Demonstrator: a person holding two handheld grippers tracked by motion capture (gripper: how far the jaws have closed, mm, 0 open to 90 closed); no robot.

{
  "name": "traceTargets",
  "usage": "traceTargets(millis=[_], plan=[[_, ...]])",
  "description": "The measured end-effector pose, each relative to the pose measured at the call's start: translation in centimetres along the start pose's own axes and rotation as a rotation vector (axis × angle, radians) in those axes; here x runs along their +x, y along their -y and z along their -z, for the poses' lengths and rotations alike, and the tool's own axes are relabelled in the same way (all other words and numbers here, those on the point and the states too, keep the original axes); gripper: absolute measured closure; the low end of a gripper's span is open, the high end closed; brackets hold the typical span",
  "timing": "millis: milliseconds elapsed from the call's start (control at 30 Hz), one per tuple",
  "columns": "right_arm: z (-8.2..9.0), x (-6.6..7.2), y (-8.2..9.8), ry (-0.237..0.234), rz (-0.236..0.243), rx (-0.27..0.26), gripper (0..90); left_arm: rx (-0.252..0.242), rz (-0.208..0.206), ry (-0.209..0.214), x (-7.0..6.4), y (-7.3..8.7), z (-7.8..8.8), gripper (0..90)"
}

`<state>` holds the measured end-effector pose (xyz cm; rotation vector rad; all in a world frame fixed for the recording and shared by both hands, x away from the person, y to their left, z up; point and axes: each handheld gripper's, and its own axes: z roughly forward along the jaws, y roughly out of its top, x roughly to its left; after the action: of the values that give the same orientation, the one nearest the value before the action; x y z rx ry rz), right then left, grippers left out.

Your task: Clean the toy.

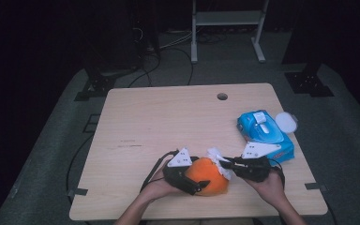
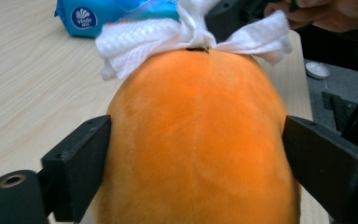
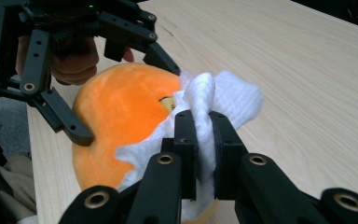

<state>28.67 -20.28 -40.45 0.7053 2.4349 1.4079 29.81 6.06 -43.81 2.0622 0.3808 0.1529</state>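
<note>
1. Orange plush (image 1: 209, 178) sits on the bench (image 1: 168, 122) near my edge, between both hands, so one can steady it while the other wipes.
2. My left tongs (image 1: 198, 183) stand wide, straddling the plush; whether the pads press it, I cannot tell.
3. My right tongs (image 1: 228, 165) are clamped on a white wipe (image 3: 214, 100), draped against the plush's top.
4. Blue wipe pack (image 1: 265, 133) lies at the right, handy.

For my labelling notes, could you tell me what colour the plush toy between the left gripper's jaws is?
The plush toy is plain orange, clearest in the left gripper view.
</note>
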Motion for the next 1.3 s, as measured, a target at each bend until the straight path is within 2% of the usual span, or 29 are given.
traceTargets(millis=[33, 67, 100, 133, 167, 200, 233, 267, 333, 367, 433, 467, 533, 633, 667, 700, 767, 800, 833, 900, 933, 1033, 1167, 1233, 1300], plan=[[-0.2, 0.4, -0.2, -0.002, 0.012, -0.001, 82.1, -0.001, -0.008, -0.005, -0.1, 0.0, 0.0, 16.6], [-0.3, 0.4, -0.3, 0.002, 0.017, 0.000, 82.0, -0.012, -0.051, -0.041, -0.3, 0.0, 0.2, 23.3], [-0.3, 0.4, -0.3, 0.002, 0.017, 0.000, 82.0, -0.012, -0.051, -0.041, -0.3, 0.0, 0.2, 28.7], [-0.2, 0.4, -0.5, 0.005, 0.019, -0.002, 82.0, -0.029, -0.083, -0.056, -0.5, -0.3, 0.4, 28.7], [0.0, 0.4, -0.8, 0.005, 0.019, -0.018, 82.0, -0.048, -0.103, -0.064, -0.6, -0.5, 0.5, 33.7], [0.5, 0.5, -1.3, 0.005, 0.022, -0.053, 82.1, -0.089, -0.184, -0.121, -1.2, -1.1, 0.6, 36.3], [0.5, 0.5, -1.3, 0.005, 0.022, -0.053, 82.1, -0.089, -0.184, -0.121, -1.2, -1.1, 0.6, 36.3], [0.6, 0.6, -1.5, 0.013, 0.030, -0.064, 82.1, -0.104, -0.226, -0.157, -1.5, -1.3, 0.6, 36.3], [0.8, 0.6, -1.7, 0.019, 0.035, -0.078, 82.0, -0.098, -0.249, -0.165, -1.4, -1.2, 0.3, 35.1], [0.5, 0.4, -1.4, 0.009, 0.027, -0.052, 82.1, -0.060, -0.238, -0.144, -1.0, -0.5, -0.2, 30.8], [-0.3, -0.1, -0.6, 0.006, 0.023, -0.020, 82.0, -0.064, -0.143, -0.103, -0.2, -0.1, -0.1, 21.2], [-0.4, -0.4, -0.3, 0.005, 0.016, -0.010, 82.0, -0.069, -0.119, -0.095, 0.0, -0.1, 0.1, 19.6], [-0.2, -1.1, -0.1, 0.004, -0.010, -0.008, 82.0, -0.066, -0.097, -0.089, 0.3, 0.0, 0.4, 18.6], [0.3, -1.2, 0.3, 0.013, -0.018, -0.003, 82.0, -0.068, -0.113, -0.085, 0.2, 0.1, 0.4, 19.2], [0.4, -1.0, 0.3, 0.012, -0.021, -0.002, 82.0, -0.057, -0.138, -0.084, -0.1, 0.0, 0.2, 19.2], [0.5, -0.7, 0.2, 0.007, -0.025, -0.009, 82.0, -0.050, -0.143, -0.086, -0.2, 0.0, 0.1, 19.2], [0.3, 0.1, -0.4, -0.072, -0.047, -0.049, 82.0, -0.058, -0.129, -0.081, -0.1, -0.1, -0.2, 18.5], [0.0, 0.9, -1.0, -0.094, -0.022, -0.053, 81.9, -0.056, -0.119, -0.082, -0.1, -0.1, -0.4, 17.7], [-0.4, 1.8, -1.5, -0.096, 0.017, -0.039, 81.9, -0.052, -0.118, -0.083, -0.1, -0.2, -0.4, 17.1], [-1.1, 2.9, -2.1, -0.061, 0.095, -0.007, 81.9, -0.044, -0.120, -0.082, 0.1, 0.0, -0.2, 17.2], [-1.3, 2.9, -2.1, -0.039, 0.108, 0.008, 81.9, -0.041, -0.113, -0.082, 0.1, 0.1, -0.1, 17.2], [-0.9, 1.1, -1.1, -0.024, 0.050, 0.006, 82.0, -0.039, -0.096, -0.071, 0.5, 0.5, 0.2, 17.3], [0.7, -1.2, 0.3, 0.000, -0.029, 0.004, 81.9, -0.039, -0.097, -0.060, 0.7, 0.8, 0.5, 17.3], [1.2, -1.7, 0.7, 0.016, -0.046, 0.004, 81.9, -0.036, -0.114, -0.057, 0.5, 0.7, 0.4, 17.3], [1.2, -1.6, 0.6, 0.014, -0.049, -0.001, 81.9, -0.021, -0.136, -0.064, 0.2, 0.5, 0.1, 17.4]])
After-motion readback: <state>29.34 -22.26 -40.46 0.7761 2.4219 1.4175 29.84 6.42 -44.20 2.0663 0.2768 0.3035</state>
